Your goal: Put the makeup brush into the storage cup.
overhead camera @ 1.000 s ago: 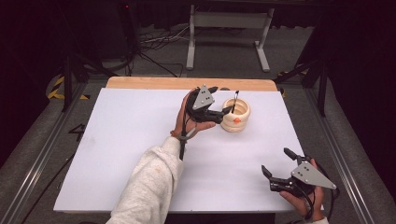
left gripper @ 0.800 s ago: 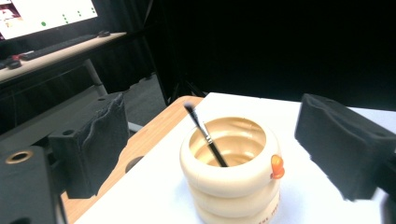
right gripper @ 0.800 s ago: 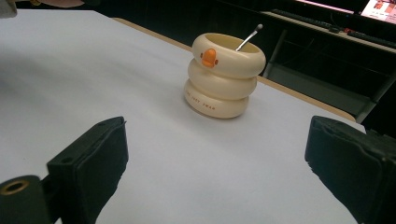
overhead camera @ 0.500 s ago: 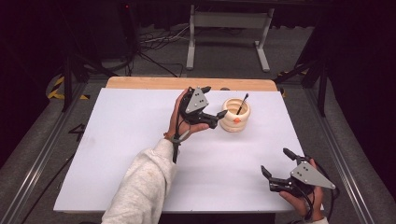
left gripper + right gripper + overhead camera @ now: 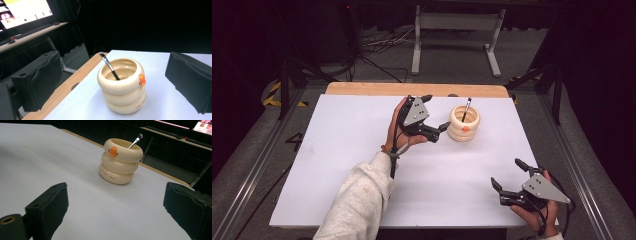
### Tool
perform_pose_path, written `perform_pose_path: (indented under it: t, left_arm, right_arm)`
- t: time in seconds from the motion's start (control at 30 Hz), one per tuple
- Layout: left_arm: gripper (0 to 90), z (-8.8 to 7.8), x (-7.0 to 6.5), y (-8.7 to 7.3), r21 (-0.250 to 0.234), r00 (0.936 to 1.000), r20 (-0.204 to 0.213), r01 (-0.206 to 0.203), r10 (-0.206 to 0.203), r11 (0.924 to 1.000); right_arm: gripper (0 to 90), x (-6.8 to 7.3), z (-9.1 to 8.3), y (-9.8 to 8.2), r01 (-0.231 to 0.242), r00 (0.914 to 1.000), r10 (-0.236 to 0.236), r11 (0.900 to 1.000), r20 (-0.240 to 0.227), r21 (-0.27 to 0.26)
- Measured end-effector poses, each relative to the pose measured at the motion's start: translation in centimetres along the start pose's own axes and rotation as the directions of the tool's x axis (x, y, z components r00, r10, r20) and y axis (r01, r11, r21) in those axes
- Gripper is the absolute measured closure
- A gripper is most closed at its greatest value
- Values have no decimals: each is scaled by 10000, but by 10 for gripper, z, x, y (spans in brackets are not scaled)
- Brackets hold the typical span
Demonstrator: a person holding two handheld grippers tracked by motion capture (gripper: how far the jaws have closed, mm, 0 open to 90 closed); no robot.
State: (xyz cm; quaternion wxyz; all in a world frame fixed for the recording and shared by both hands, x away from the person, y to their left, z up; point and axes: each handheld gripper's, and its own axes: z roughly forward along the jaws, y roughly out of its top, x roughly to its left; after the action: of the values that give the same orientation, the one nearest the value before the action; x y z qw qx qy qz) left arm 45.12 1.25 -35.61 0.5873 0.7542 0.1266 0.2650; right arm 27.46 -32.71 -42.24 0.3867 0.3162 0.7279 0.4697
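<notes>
The white table (image 5: pixel 362 165) carries little: a strip of bare wood (image 5: pixel 377 89) runs along its far edge, and beyond that stand a grey metal frame (image 5: pixel 457 30) and a tangle of cables (image 5: pixel 377 42) on the floor. In the left gripper view a lit monitor (image 5: pixel 23 11) sits on a desk off to the side.

On the far right part of the table stands the cream ringed cup (image 5: pixel 464 123), three stacked rolls with a small orange knob (image 5: pixel 142 79) on its top ring. A black-handled brush (image 5: pixel 110 66) leans inside it, bristle end up and tilted toward the far edge. Nothing lies between the cup and either gripper; the sheet around it is bare.

The left gripper (image 5: pixel 435 114) hangs just beside the cup on its left, jaws spread wide and holding nothing, the cup seen between them but apart from both pads. A second ago this gripper was at the cup's rim, close over the brush; since then it has drawn back to the left and its jaws have just been opening, with the brush left standing in the cup.

The right gripper (image 5: pixel 508 176) rests near the front right corner, well apart from the cup, jaws spread and empty, unchanged from before.
</notes>
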Motion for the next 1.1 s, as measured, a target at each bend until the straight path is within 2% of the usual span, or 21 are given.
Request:
perform_pose_path:
  t: [0.17,0.87,1.1]
  left_arm:
    - [25,-7,0,-1,-100,10000,-35,-21,20,9999]
    - [24,-44,2,-13,251,9996,-143,-229,232,9994]
    - [24,-54,2,-18,333,9988,-321,-346,357,9988]
  right_arm:
    - [63,1,0,0,25,10000,-25,10000,-8,6]
    - [63,2,1,1,64,10000,-64,10000,-43,44]
    - [63,3,2,1,107,9999,-107,9999,-68,77]
